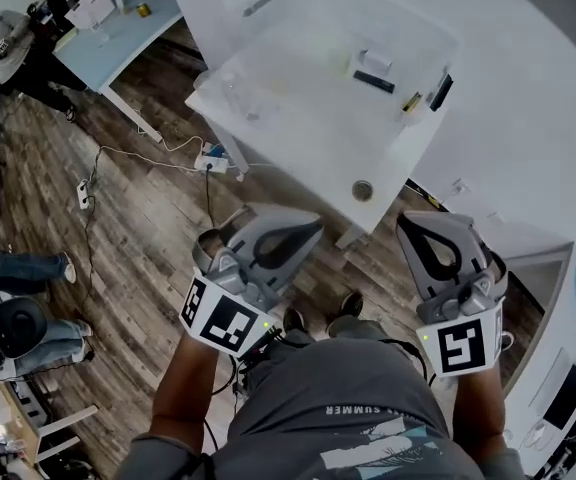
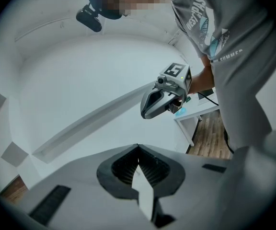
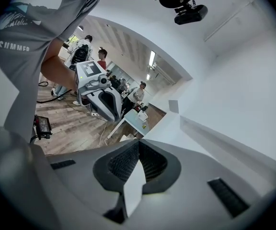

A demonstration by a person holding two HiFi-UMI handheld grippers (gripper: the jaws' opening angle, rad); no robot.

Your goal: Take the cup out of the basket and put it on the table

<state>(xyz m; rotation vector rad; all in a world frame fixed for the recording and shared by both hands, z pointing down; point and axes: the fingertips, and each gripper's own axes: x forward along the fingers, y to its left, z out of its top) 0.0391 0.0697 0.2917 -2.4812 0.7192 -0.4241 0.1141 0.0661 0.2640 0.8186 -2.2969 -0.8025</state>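
**APPROACH TO BASKET: BOTH GRIPPERS CLOSED AND EMPTY**

Carry both tools forward from waist level, over the dark wood-plank floor (image 1: 148,208), toward the white rectangular table (image 1: 308,163). Select one gripper for the pick and park the other clear of the pale translucent plastic basket (image 1: 408,28) resting on that table. Spread the chosen jaws before reaching the rim, not inside. Enter from above, straddle one wall of the cup, and close gently (to avoid crushing a possibly thin wall). Lift straight up before moving sideways to bare tabletop.

Record the grey left gripper (image 1: 310,224) as pressed fully together, tips meeting, pinching nothing. Record the grey right gripper (image 1: 413,218) likewise: closed tip to tip, empty. Treat the cup as lying inside the basket, well apart from both grippers (too faint to pick out from the head view).
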